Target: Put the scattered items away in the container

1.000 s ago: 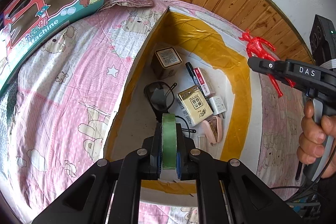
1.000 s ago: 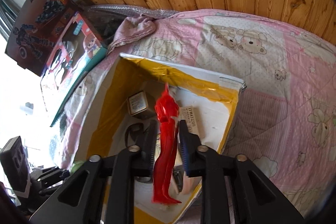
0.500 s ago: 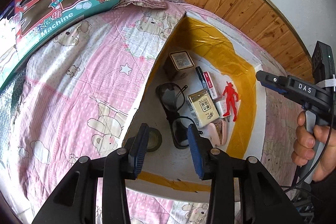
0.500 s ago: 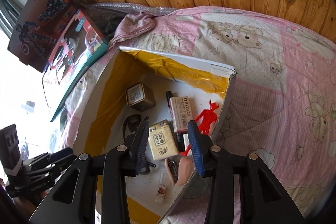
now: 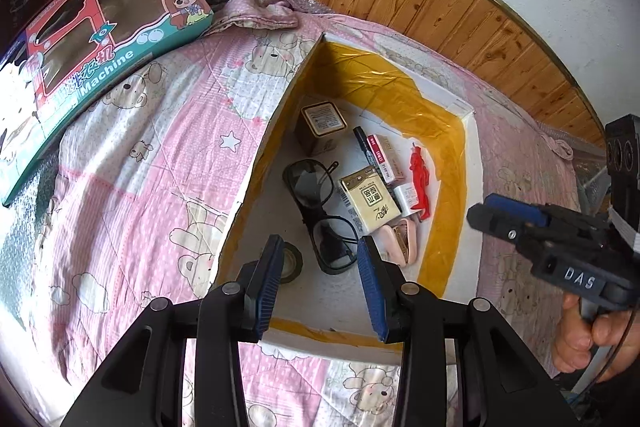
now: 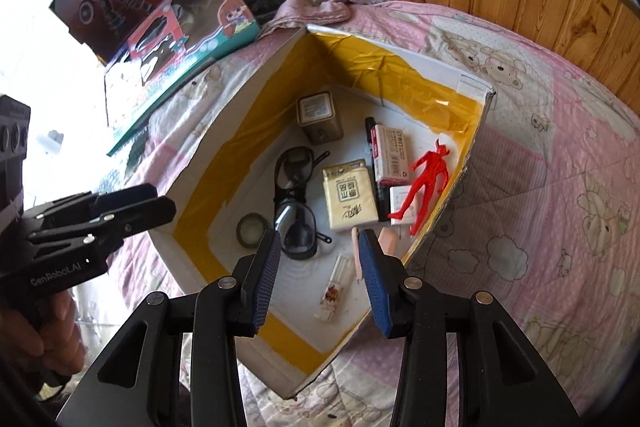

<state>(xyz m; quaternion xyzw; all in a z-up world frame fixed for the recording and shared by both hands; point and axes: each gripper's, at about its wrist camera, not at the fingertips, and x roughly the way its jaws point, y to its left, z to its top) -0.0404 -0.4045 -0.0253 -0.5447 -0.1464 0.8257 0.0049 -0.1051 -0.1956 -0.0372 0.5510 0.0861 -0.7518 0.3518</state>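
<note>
- left gripper jaws wide, empty, above near end of box
- right gripper jaws wide, empty, over same box
- tape roll flat on box floor, near corner
- red figure lies in box by right wall, long axis diagonal, head toward far wall
- toy box on bedspread reads "Machine"; the right tool's body seen from the left camera reads "DAS"
</note>
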